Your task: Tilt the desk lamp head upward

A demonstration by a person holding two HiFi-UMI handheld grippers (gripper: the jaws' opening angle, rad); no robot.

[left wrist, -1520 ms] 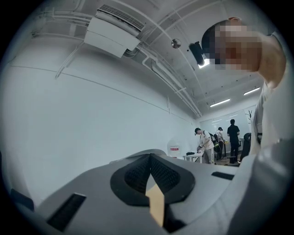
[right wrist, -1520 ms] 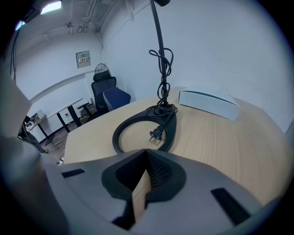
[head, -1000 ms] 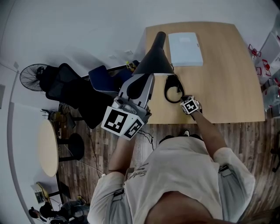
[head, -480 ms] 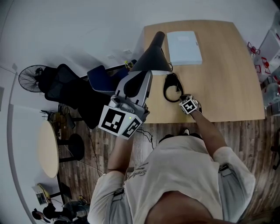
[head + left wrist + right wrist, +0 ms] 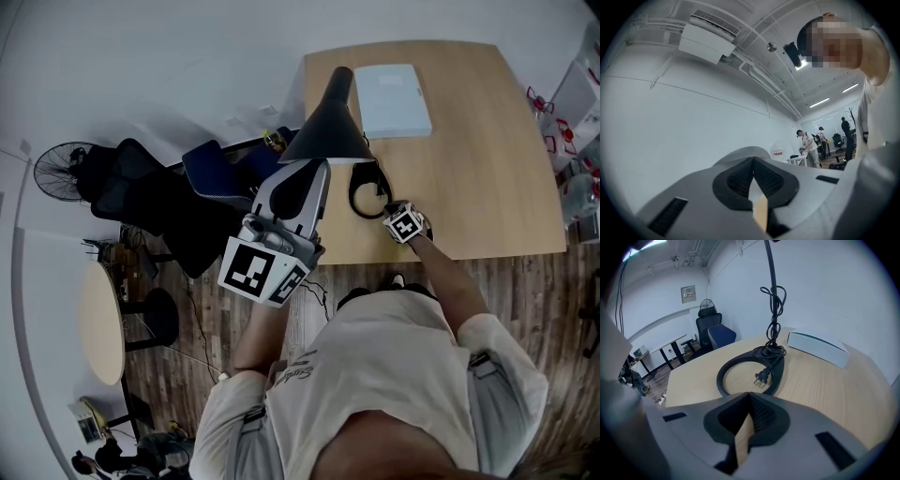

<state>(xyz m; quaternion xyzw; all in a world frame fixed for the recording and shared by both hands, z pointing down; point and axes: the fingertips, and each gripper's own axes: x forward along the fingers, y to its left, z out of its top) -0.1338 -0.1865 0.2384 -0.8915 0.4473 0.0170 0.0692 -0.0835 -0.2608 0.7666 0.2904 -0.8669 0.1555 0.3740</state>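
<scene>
Left gripper shut and empty, held up by the lamp head
It has hardly moved in the last second, and the black lamp head still points down over the table, so the tilt has not begun (I cannot tell if the tips touch it). The right gripper, shut and empty too, sits just beside the ring base, where the plug lies. A white box sits behind, out of the way

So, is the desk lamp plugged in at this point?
Unplugged. Its plug lies loose on the desk inside the ring base, prongs bare, with the cord bundled around the stem.
</scene>
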